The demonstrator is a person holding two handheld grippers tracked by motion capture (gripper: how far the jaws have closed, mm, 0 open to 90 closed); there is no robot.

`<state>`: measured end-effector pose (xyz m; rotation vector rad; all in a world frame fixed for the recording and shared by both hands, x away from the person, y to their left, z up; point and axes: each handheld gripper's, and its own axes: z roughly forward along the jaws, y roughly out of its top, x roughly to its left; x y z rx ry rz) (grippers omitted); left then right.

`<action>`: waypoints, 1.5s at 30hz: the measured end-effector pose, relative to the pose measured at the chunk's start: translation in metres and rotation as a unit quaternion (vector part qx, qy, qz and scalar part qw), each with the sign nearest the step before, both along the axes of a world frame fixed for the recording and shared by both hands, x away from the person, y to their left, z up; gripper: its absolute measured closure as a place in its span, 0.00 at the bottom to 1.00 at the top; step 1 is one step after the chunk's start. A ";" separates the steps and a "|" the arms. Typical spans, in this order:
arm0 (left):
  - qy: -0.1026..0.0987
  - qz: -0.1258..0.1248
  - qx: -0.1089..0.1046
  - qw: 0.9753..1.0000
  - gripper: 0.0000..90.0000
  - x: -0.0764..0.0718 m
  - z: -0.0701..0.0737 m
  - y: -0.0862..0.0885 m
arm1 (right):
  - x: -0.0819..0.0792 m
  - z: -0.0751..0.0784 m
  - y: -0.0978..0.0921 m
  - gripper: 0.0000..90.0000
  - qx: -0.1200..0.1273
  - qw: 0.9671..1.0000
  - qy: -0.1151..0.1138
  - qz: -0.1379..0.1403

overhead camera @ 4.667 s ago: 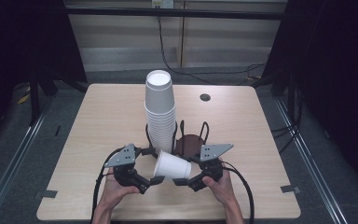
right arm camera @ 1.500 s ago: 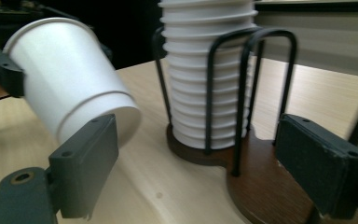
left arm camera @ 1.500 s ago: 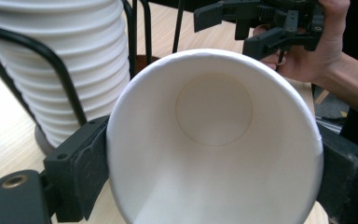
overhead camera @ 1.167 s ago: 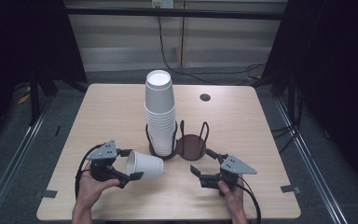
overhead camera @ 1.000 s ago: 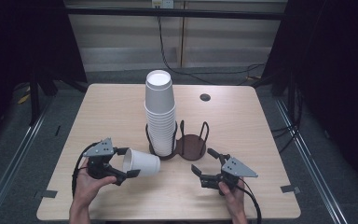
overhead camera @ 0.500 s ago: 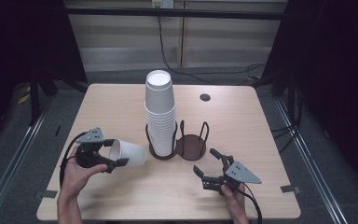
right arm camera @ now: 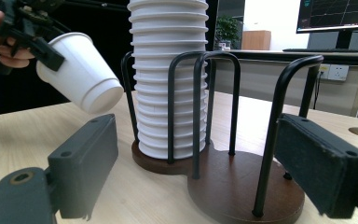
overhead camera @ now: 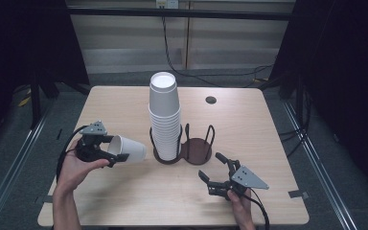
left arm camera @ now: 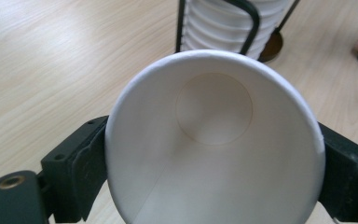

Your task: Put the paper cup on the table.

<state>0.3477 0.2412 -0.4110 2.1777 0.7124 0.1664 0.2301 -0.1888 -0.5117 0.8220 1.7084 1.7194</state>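
1. A person sits at a wooden table (overhead camera: 124, 191) with a two-jaw gripper in each hand.
2. The left gripper (overhead camera: 106, 154) is clamped on a single white paper cup (overhead camera: 127, 150). The cup lies on its side in the air above the table's left half, mouth toward the hand and base pointing at the cup holder.
3. The cup holder (overhead camera: 184, 148) is a dark wooden base with two round wells side by side, each fenced by black wire hoops. The left well carries a tall stack of cups (overhead camera: 164, 115), stacked upside down; the right well is bare.
4. The right gripper (overhead camera: 218, 175) sits low near the front right of the table, jaws spread wide and holding nothing, aimed at the holder. It seems parked there to leave the left hand room to work.
5. My guess is the cup is held away from the stack because it was taken off it, possibly bound for the bare well.
6. The left gripper view looks straight into the cup (left arm camera: 214, 140), showing its clean inside and a jaw pressed on each side of the rim.
7. The right gripper view, from table height, shows the hoops, the ribbed rims of the stack (right arm camera: 172, 79) and the cup (right arm camera: 79, 72) tilted base-down toward the holder.
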 end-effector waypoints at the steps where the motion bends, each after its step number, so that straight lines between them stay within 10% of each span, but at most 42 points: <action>1: 0.000 0.000 0.000 1.000 0.12 0.000 0.000 0.000 | 0.000 0.000 0.000 0.15 0.000 1.000 0.000 0.002; 16: 0.008 0.012 0.075 0.997 0.12 0.028 0.019 0.001 | 0.001 0.000 -0.001 0.15 0.000 1.000 0.000 0.007; 26: 0.032 0.013 0.133 0.990 0.11 0.043 0.030 -0.008 | 0.001 0.000 -0.001 0.15 0.000 1.000 0.000 0.011; 29: 0.042 0.018 0.182 0.982 0.11 0.048 0.026 -0.012 | 0.001 0.000 -0.001 0.15 0.000 1.000 0.000 0.011; 34: 0.060 0.020 0.193 0.979 0.11 0.054 0.017 -0.017 | 0.001 0.000 -0.001 0.15 0.001 1.000 0.000 0.013; 45: 0.085 0.001 0.251 0.964 0.10 0.063 0.012 -0.025 | 0.001 0.000 -0.001 0.15 0.001 1.000 0.000 0.014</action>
